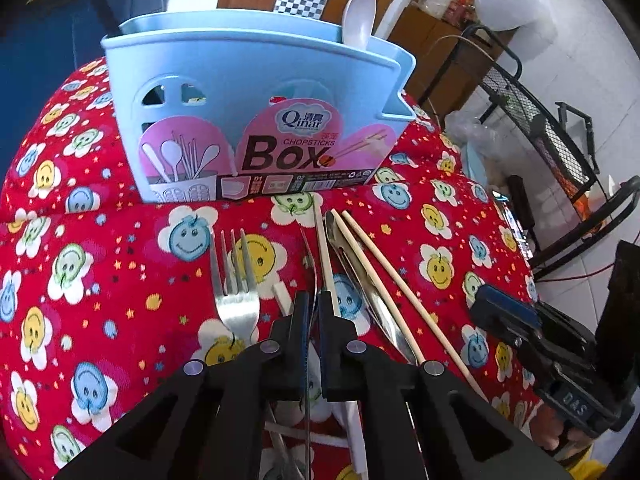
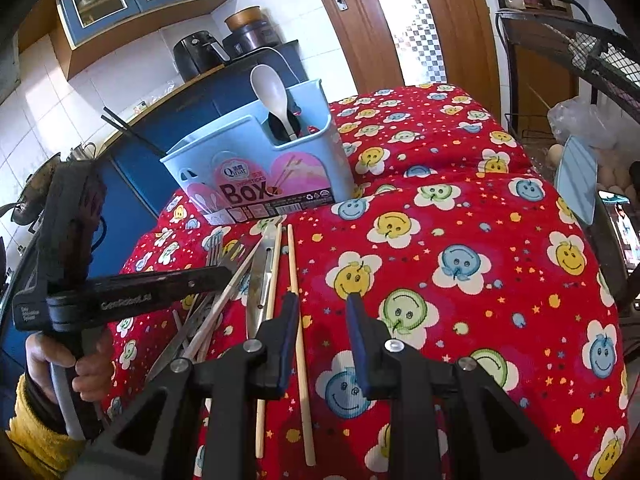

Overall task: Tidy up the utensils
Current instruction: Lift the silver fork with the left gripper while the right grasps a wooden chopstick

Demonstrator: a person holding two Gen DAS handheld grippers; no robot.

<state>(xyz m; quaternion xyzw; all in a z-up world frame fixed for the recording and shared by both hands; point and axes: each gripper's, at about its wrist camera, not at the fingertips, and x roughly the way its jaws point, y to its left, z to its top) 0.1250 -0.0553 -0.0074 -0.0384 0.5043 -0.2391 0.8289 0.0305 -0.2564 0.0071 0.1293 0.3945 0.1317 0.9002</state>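
A light blue chopsticks box stands on the red smiley cloth with a white spoon in its right compartment; it also shows in the right wrist view. Before it lie a metal fork, wooden chopsticks and metal tongs. My left gripper is shut on a thin metal knife, held edge-on above the cloth. My right gripper is open and empty over the cloth, with a chopstick lying just inside its left finger.
The red cloth covers the table. A black wire rack and bags stand to the right. Black chopsticks stick out of the box's left side. Blue cabinets and kitchen appliances are behind.
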